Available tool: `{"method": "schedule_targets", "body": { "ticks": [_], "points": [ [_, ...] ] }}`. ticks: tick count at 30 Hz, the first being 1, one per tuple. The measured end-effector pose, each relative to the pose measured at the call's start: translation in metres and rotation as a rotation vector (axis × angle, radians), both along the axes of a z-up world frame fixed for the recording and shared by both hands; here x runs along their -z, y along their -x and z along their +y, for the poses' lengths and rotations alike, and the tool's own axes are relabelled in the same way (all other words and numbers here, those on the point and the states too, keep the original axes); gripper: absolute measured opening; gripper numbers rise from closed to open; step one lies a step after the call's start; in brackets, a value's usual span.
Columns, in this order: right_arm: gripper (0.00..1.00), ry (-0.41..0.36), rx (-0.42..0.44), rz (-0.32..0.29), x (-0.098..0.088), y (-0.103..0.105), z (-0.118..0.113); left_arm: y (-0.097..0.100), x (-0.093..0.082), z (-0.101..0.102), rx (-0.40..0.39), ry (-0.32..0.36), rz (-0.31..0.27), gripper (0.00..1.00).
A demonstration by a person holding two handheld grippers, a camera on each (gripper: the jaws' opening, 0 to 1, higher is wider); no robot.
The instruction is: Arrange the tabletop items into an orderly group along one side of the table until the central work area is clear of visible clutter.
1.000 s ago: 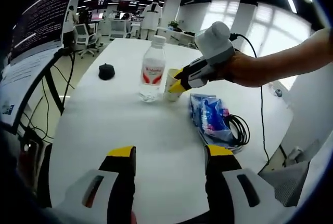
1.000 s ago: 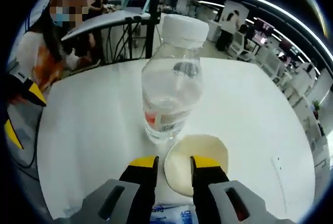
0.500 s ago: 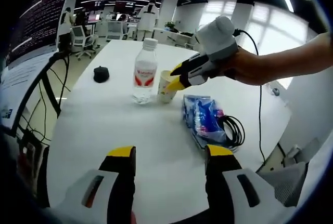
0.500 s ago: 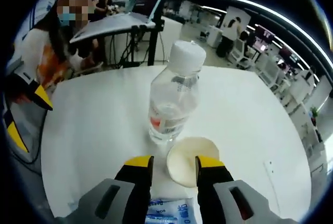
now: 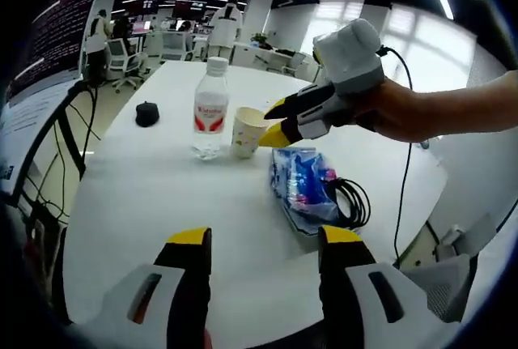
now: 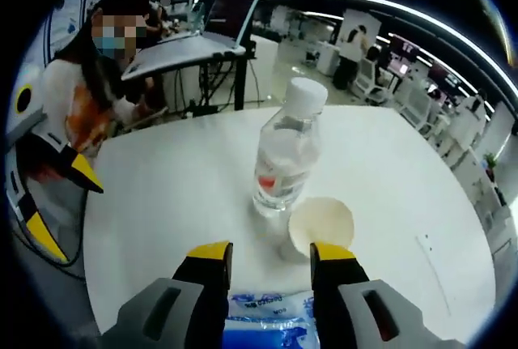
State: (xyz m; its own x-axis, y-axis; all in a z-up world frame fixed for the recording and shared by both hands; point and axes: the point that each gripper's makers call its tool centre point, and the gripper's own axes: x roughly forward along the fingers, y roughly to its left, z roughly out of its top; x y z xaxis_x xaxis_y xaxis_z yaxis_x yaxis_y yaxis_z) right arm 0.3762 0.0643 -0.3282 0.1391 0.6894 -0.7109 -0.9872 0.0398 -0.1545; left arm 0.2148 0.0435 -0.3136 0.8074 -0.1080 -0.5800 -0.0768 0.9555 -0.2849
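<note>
A white table (image 5: 202,227) takes up the middle of the left gripper view. A clear water bottle (image 5: 208,108) with a white cap and red label stands upright just above centre, and a paper cup (image 5: 247,132) stands just to its right, very close; whether they touch cannot be told. Right of centre lies a blue plastic packet (image 5: 302,189) with a coil of black cable (image 5: 356,203) beside it at its right edge. A small black object (image 5: 146,113) sits apart at centre left. Judging by this, the bottle, cup, packet and cable already form a loose cluster on one half of the table, while the black object is still off on its own, so the tidying looks partly done. The right gripper (image 5: 275,124), held in a person's hand, reaches in from the right of this view, its yellow-tipped jaws parted and empty, tips just right of the cup. In the right gripper view, its two jaws rise from the bottom, spread with nothing between them, above the packet's near edge and short of the cup. The left gripper (image 5: 261,240) hangs low over bare table at the bottom of its own view, jaws wide apart and holding nothing.
</note>
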Motion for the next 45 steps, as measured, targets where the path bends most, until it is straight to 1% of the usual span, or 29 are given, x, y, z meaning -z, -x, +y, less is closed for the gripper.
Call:
{"method": "schedule_targets", "body": {
  "ticks": [3,4,6,10,13,17,22,28,29,32,35,39,41,43,45],
  "points": [
    [0.37,-0.018,0.002,0.000,-0.006,0.005,-0.004,0.000,0.001,-0.002,-0.002,0.013,-0.002,0.52],
    [0.36,-0.019,-0.006,-0.001,-0.012,0.011,-0.009,0.000,0.002,-0.003,0.000,0.014,-0.001,0.52],
    [0.37,-0.029,-0.004,-0.002,-0.016,0.014,-0.013,0.000,0.003,-0.006,0.007,0.014,0.002,0.52],
    [0.37,-0.033,0.018,0.016,-0.015,0.015,-0.021,-0.001,0.003,-0.016,0.018,0.020,0.001,0.52],
    [0.37,-0.039,0.025,0.020,-0.018,0.019,-0.029,-0.003,0.003,-0.017,0.023,0.025,0.000,0.52],
    [0.37,-0.049,0.056,0.026,-0.020,0.014,-0.039,-0.006,0.003,-0.025,0.039,0.025,0.000,0.52],
    [0.37,-0.059,0.098,0.031,-0.022,0.006,-0.056,-0.006,0.003,-0.027,0.047,0.030,-0.002,0.51],
    [0.37,-0.072,0.196,0.063,-0.019,0.002,-0.088,-0.005,0.008,-0.029,0.052,0.042,0.011,0.51],
    [0.36,-0.072,0.201,0.064,-0.019,0.002,-0.090,-0.004,0.007,-0.028,0.049,0.044,0.012,0.51],
    [0.36,-0.072,0.237,0.075,-0.013,0.002,-0.106,-0.003,0.008,-0.024,0.033,0.050,0.010,0.51],
    [0.35,-0.070,0.275,0.091,-0.003,-0.002,-0.120,-0.003,0.009,-0.026,0.032,0.053,0.013,0.51],
    [0.35,-0.072,0.327,0.112,-0.005,0.004,-0.138,0.000,0.011,-0.028,0.040,0.053,0.026,0.51],
    [0.35,-0.073,0.345,0.117,-0.001,0.001,-0.146,0.002,0.013,-0.028,0.043,0.054,0.031,0.51],
    [0.35,-0.074,0.368,0.126,0.001,0.004,-0.155,0.003,0.014,-0.028,0.046,0.056,0.036,0.51],
    [0.35,-0.072,0.387,0.133,0.007,0.003,-0.163,0.003,0.015,-0.028,0.051,0.057,0.040,0.51]
  ]
}}
